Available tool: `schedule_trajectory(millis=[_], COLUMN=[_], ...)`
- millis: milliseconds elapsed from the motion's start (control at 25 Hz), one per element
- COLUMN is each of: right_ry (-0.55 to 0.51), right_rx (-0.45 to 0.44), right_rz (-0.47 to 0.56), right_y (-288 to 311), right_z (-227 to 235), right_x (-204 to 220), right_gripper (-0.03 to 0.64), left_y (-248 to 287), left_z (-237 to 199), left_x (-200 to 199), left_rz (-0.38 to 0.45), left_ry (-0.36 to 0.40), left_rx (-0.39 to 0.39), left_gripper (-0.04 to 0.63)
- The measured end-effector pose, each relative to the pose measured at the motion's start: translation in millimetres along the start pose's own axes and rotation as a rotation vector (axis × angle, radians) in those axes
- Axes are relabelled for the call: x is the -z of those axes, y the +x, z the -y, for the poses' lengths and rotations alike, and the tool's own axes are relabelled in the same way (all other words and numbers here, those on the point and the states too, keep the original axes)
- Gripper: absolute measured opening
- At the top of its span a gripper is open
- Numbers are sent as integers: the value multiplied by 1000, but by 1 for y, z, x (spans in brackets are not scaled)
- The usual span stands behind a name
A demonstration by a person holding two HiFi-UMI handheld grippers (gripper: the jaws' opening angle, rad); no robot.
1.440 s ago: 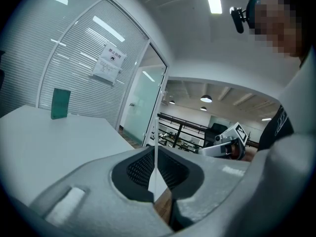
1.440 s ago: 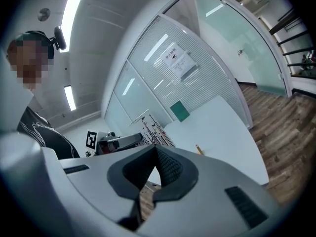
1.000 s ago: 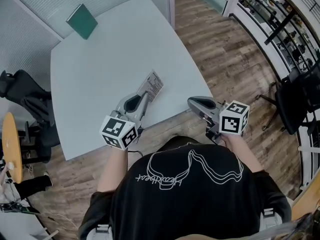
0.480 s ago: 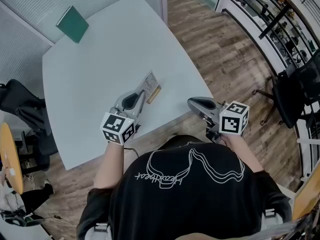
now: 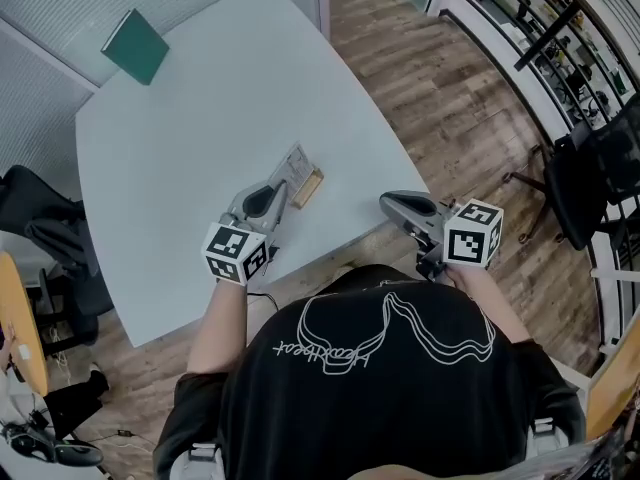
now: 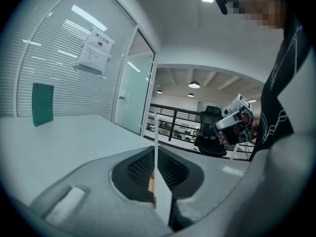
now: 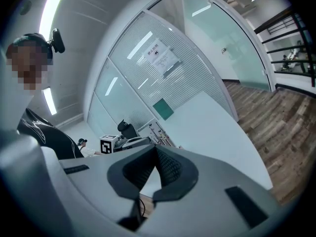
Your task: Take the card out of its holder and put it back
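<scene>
We find the left tongs [image 5: 281, 194] [image 6: 155, 151] closed on the card [image 5: 295, 166] [image 6: 155, 132], which the left gripper view shows edge-on between the pads. A small wooden holder [image 5: 310, 186] [image 6: 150, 182] sits against the card's right edge, low over the pale surface [image 5: 200, 118] – whether it rests there we cannot tell. The right tongs [image 5: 389, 202] [image 7: 157, 150] are together with nothing between them, held just off the surface's near edge, well apart from the card. A green book [image 5: 135, 46] [image 6: 42, 104] [image 7: 163, 108] stands at the far corner.
</scene>
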State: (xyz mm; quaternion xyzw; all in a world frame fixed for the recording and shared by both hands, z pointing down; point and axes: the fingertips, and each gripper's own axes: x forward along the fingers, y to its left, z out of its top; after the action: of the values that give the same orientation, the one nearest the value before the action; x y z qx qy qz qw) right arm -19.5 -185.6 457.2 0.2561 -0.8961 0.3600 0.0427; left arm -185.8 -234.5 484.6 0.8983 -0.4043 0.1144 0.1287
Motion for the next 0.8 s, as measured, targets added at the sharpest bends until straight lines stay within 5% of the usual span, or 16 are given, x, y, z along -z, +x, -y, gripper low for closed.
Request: schedule_trajectory(millis=[800], right_ry=[50], right_rx=[21], right_rz=[-35], right_y=[21], right_z=[16], right_x=[13], right_gripper=[6], left_y=[11], left_z=[-16], left_x=[23], left_rz=[2], left_ry=[-69], left_rx=[30], left_gripper=[25])
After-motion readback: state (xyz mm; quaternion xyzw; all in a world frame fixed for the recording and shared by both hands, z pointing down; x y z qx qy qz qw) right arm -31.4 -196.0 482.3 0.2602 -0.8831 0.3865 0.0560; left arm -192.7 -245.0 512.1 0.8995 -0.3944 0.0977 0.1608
